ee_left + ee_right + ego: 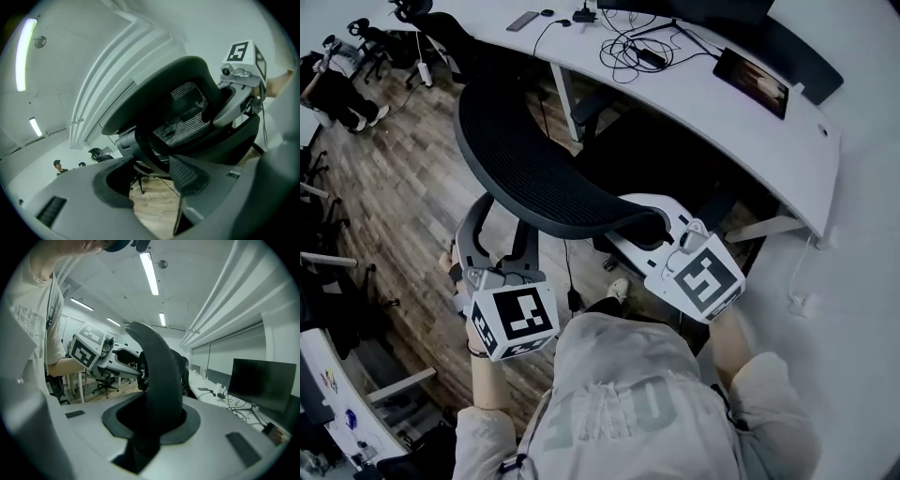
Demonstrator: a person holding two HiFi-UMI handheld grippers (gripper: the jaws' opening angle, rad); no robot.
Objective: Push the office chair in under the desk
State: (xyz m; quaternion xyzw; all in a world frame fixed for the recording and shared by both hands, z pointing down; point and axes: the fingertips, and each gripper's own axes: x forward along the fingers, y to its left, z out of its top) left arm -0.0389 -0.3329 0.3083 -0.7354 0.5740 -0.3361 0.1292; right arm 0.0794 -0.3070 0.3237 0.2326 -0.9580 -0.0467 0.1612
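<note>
**Office chair (525, 159) in front of the bench (722, 112), taken from behind at its backrest (609, 214).**

(a) Head view. The chair stands on the wooden floor (394, 187) on my side of the bench. Its seat reaches toward the bench's curved near edge and, as far as I can judge, sits partly beneath it. The backrest is wholly outside the bench.

(b) Right gripper view. My right tongs (150, 425) are closed on the backrest's thick dark rim, which fills the gap between the pads and rises upright out of them.

(c) Left gripper view. My left tongs (150, 183) have their jaws apart, with floor showing through the gap. A dark bar of the chair's frame crosses just past the tips, and I cannot tell whether a pad bears on it.

Relation governing the coming move: the chair lies directly ahead of both tongs, between them and the bench. The backrest's long axis runs crosswise from one pair of tongs to the other, roughly along the bench's near edge, and its right-hand end is nearer the bench. I judge that what remains is a level push toward the bench, even at both ends. A stronger push on one side would probably swing the chair askew to the bench.
</note>
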